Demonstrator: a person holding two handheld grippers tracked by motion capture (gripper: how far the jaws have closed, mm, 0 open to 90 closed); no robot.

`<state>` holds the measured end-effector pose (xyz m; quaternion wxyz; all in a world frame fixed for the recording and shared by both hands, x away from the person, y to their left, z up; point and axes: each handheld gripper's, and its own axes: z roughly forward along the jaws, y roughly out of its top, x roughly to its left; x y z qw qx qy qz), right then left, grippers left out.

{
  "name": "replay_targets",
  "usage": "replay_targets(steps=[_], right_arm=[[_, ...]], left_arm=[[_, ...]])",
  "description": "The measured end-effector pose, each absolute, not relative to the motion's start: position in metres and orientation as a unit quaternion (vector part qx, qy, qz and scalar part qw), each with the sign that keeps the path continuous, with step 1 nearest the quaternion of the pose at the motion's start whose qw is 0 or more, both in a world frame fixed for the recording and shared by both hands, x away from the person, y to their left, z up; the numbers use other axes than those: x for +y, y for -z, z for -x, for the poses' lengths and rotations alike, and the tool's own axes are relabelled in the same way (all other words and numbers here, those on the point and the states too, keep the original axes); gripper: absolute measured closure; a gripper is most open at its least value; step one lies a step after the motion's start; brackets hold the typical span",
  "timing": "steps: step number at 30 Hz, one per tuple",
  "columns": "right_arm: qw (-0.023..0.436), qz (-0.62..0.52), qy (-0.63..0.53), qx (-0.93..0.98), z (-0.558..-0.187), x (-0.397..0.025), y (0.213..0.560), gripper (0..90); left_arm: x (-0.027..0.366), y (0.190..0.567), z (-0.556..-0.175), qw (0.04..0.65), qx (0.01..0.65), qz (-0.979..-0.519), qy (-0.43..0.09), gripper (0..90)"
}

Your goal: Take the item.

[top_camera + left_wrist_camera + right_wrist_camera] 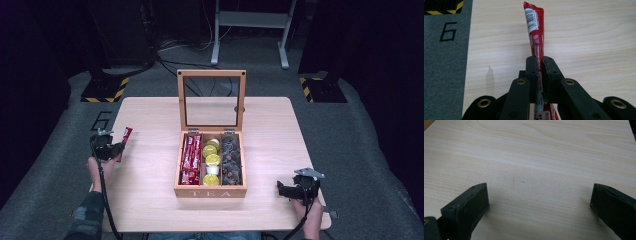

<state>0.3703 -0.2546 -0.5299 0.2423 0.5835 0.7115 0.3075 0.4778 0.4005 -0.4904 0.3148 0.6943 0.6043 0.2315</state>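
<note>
Left gripper (118,148) sits at about 9 o'clock on the table (150,210), near the left edge, jaws clenched on a red sachet (125,139). In the left gripper view the sachet (535,30) sticks out past the jaws toward 12 o'clock, barcode end farthest out, lifted over bare wood. A grey mat with a painted 6 (447,31) runs beside the table at 9 o'clock of that view.

Right gripper (284,190) at about 4 o'clock on the table, near the right front corner, jaws spread wide, holding nothing; right gripper view (537,202) has plain tabletop between them.

Wooden tea box (210,192) at table centre, glass lid (212,97) standing upright at its 12 o'clock side. Three compartments: more red sachets (190,157) left, yellow-topped pods (212,160) middle, dark pods (231,160) right. Box is well apart from both grippers.
</note>
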Motion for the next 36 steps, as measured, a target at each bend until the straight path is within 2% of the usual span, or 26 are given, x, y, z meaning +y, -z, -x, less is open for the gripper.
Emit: replay_targets(steps=[11,36], right_arm=[[0.242,-0.584,-0.308,0.711,-0.37,-0.255,0.53,1.3],[0.242,-0.584,-0.308,0.711,-0.37,-0.255,0.53,1.3]], left_arm=[[0.403,0.507,-0.483,0.311,0.616,-0.687,-0.23,82.9],[0.402,0.513,-0.495,0.293,0.618,-0.69,-0.236,80.5]])
